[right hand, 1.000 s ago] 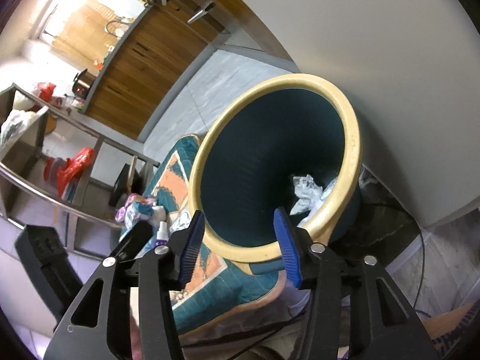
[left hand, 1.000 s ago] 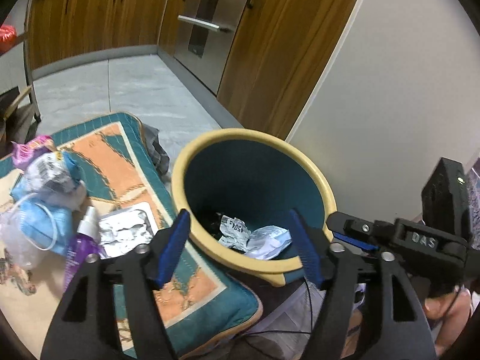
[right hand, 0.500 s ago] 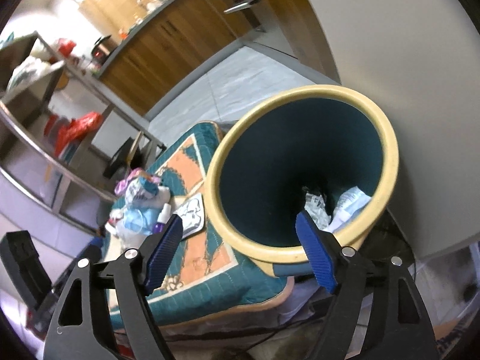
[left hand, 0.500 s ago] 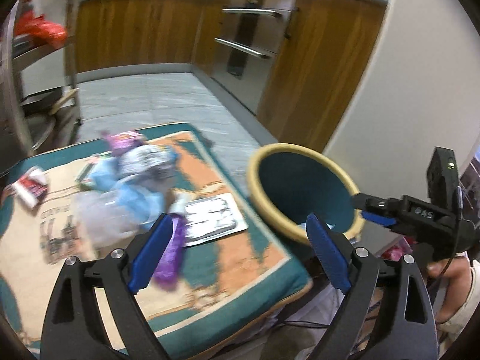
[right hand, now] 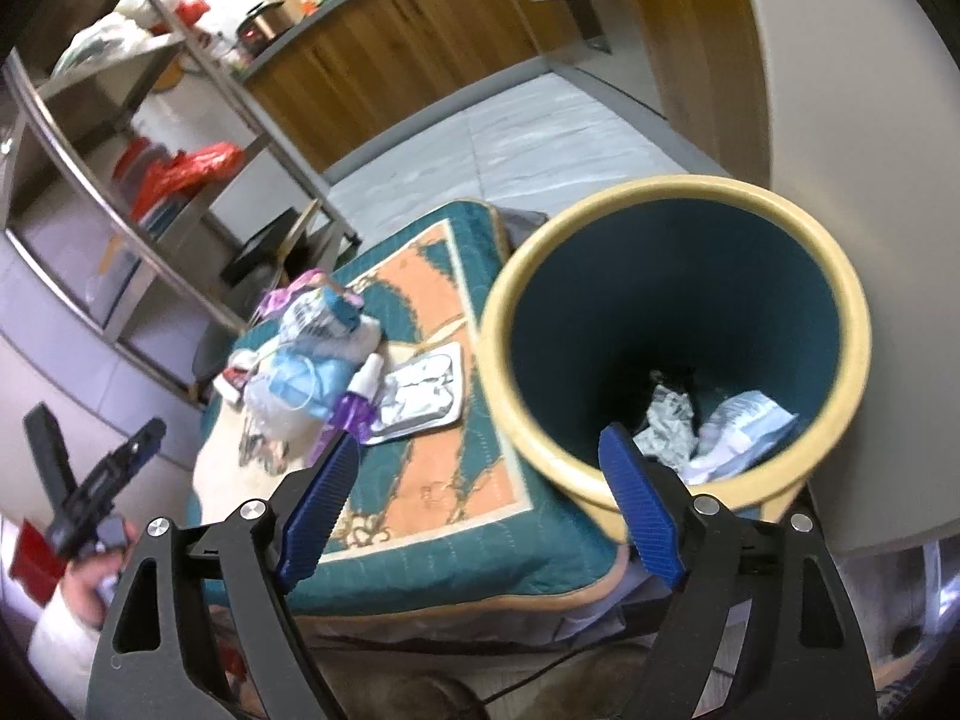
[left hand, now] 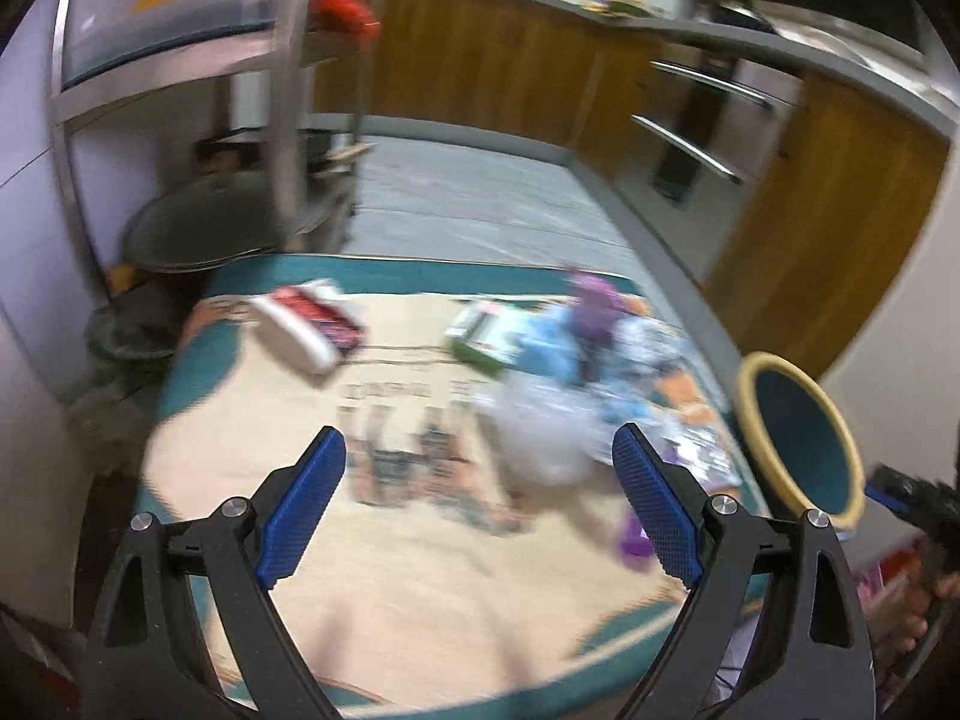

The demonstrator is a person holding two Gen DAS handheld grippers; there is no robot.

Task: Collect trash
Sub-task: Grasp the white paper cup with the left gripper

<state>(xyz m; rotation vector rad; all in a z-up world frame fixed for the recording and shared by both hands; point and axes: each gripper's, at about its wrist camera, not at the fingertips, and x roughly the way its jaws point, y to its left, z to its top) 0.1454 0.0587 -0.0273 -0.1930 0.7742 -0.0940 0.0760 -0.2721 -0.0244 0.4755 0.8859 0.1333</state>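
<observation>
Left tool (left hand: 477,498) swung away, crumpled trash (right hand: 714,426) binned

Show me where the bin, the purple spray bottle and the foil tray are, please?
bin (right hand: 666,186): right wrist view, on the far cream rim.
purple spray bottle (right hand: 354,408): right wrist view, on its purple body.
foil tray (right hand: 420,399): right wrist view, on its crinkled middle.

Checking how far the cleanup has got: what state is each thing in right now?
Bin: upright, open, crumpled wrappers at its bottom.
Foil blister pack: flat on the mat, not yet binned.
Purple spray bottle: lying on its side.
Face mask pile: heaped on the mat.
Left tongs: open, empty.
Right tongs: opening, nothing between the pads.
</observation>
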